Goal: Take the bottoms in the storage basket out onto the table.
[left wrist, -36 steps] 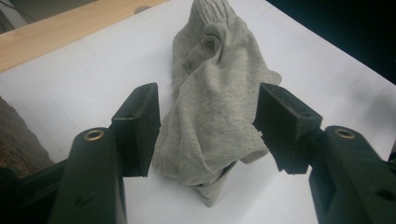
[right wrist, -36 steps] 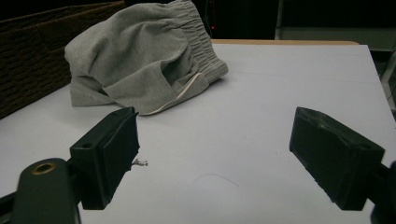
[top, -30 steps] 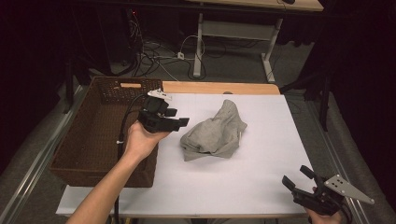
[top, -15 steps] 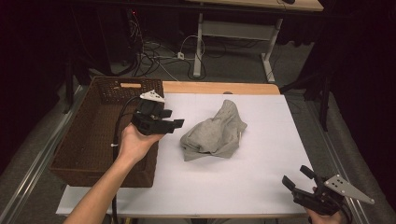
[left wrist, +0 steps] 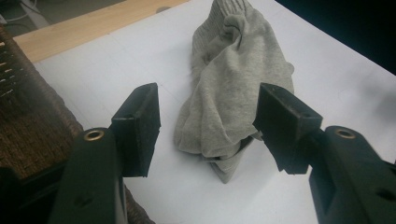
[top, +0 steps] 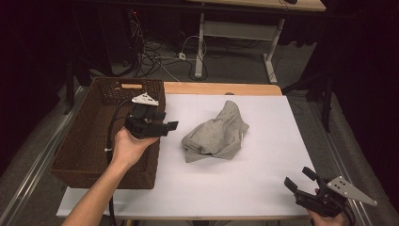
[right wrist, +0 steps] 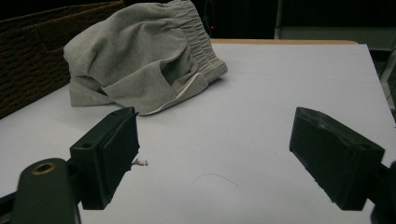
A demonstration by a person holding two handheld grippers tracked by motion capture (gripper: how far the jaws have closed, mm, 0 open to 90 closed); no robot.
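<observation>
Drifting left over the wicker basket rim, the left gripper is drawn back from the crumpled grey garment mid-table, jaws spread and empty, while the right gripper is held open near-right, so a pickup looks pending.

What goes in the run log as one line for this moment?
left gripper: open, over brown wicker basket edge, aimed at crumpled grey cloth garment | right gripper: open, empty, near table corner | garment: on white table

The white table top is lit evenly from above, while the far surroundings are left dark. Soft shadows are cast beside the grey garment. Near jaws are rendered slightly blurred.
</observation>
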